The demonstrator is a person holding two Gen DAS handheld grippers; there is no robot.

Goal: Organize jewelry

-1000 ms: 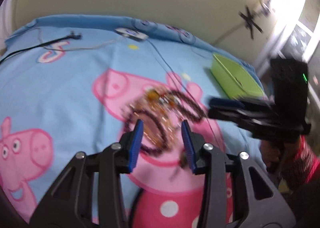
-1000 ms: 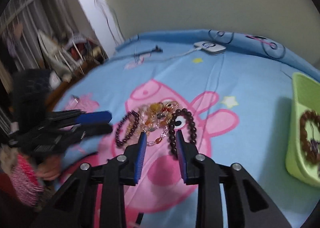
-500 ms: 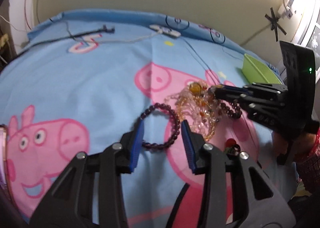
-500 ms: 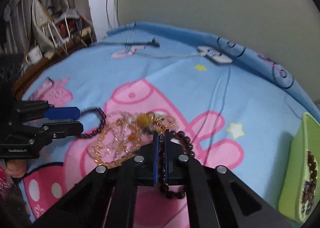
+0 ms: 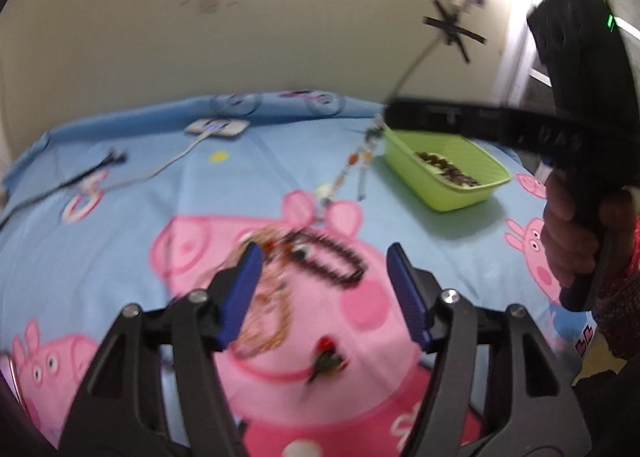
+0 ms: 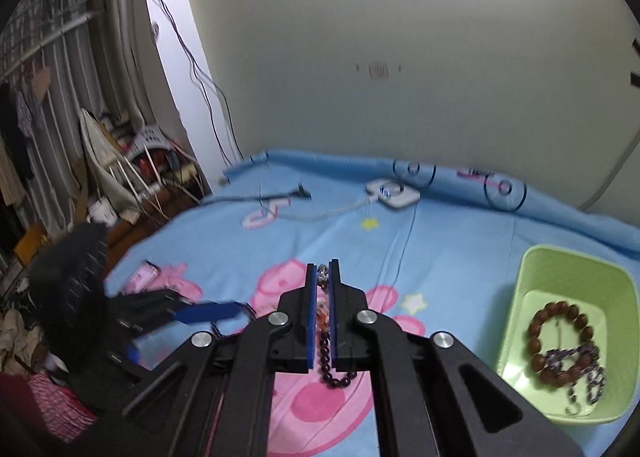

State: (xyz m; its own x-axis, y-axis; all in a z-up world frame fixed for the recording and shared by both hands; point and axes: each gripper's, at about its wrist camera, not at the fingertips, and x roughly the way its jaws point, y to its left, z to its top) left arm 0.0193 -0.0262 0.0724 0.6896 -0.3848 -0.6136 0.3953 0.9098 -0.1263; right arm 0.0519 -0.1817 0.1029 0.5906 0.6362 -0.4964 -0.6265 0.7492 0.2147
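A: What is spread under the grippers?
B: A Peppa Pig bedsheet (image 6: 460,253).
A: And the tools?
B: A beaded strand (image 5: 354,169) is clamped in the right gripper (image 6: 322,277), lifted near the green tray (image 6: 532,281); the left gripper (image 5: 324,277) is held wide apart, with nothing in it.

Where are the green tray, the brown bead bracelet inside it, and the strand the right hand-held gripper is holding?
green tray (image 6: 524,277): right wrist view, left rim.
brown bead bracelet (image 6: 536,353): right wrist view, left beads.
strand (image 5: 352,165): left wrist view, hanging middle section.
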